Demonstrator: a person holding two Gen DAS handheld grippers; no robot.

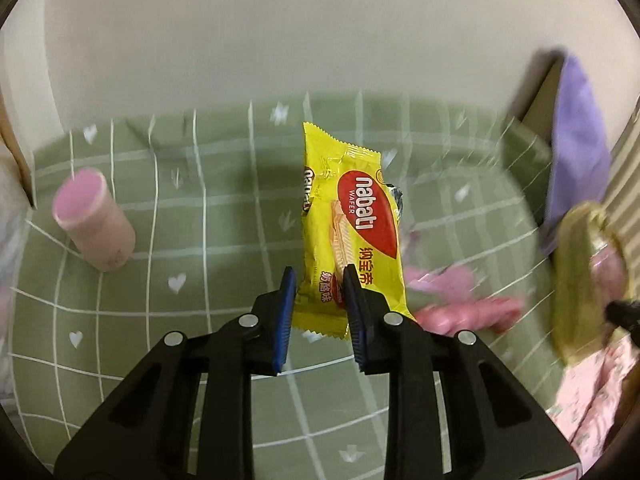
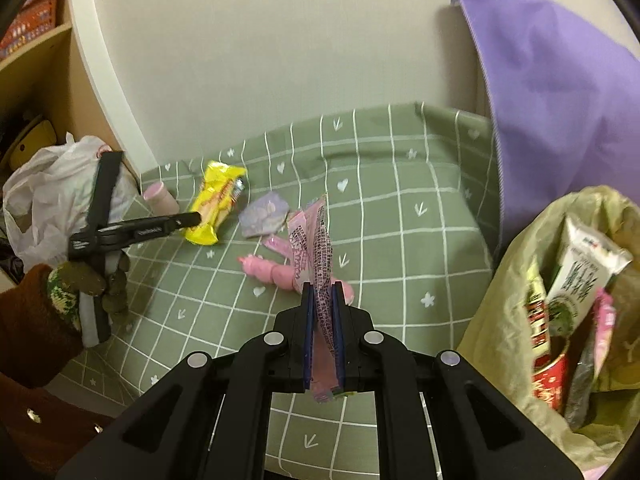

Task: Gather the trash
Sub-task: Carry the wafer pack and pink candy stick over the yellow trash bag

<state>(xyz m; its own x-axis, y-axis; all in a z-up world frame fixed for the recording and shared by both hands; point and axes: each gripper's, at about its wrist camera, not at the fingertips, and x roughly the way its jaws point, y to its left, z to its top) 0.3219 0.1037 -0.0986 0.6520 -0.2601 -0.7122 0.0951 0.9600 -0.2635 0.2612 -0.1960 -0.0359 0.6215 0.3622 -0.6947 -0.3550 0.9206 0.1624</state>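
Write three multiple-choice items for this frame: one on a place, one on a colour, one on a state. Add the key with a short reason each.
1. Where does the trash bag sit in the right wrist view?
A. at the right edge, beside the purple cloth
B. on the shelf at the left
C. under the pink cylinder

2. What colour is the wafer wrapper in the left gripper?
A. blue
B. yellow with a red oval
C. white

3. What is the state of the right gripper?
A. open and empty
B. shut on the pink wrapper
C. shut on a can

Key: 1 A, the olive bag stands open at the right, below the purple cloth. 2 B, the print shows plainly in the left wrist view. 3 B, the pink wrapper stands pinched between its fingers.
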